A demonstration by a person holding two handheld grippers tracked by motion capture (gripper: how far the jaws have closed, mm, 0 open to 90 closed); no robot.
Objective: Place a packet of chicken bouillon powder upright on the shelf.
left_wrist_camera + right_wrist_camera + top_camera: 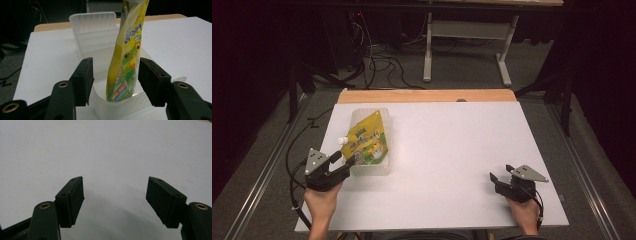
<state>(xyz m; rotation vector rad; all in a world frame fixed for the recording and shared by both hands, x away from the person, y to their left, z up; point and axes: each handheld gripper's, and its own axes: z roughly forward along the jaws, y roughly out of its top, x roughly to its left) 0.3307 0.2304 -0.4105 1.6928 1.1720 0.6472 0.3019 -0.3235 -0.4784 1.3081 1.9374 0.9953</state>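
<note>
A yellow-green spouted drink pouch (369, 140) with a white cap (343, 141) rests in a translucent plastic container (357, 116) at the left of the white table. My left gripper (343, 159) sits at the container's near end. In the left gripper view the pouch (127, 57) stands upright inside the container (95, 25), between the jaws of my left gripper (116, 62). The jaws stand wide; the right one is at the pouch's edge and the left one is well clear of it. My right gripper (500, 171) rests open at the near right, and the right gripper view has nothing between its jaws (115, 180).
The white tabletop (452, 150) has a wooden strip (427, 95) along its far edge. Beyond it stand a table frame (462, 45) and loose cables (377, 60) on the dark floor. Metal rails run along both sides.
</note>
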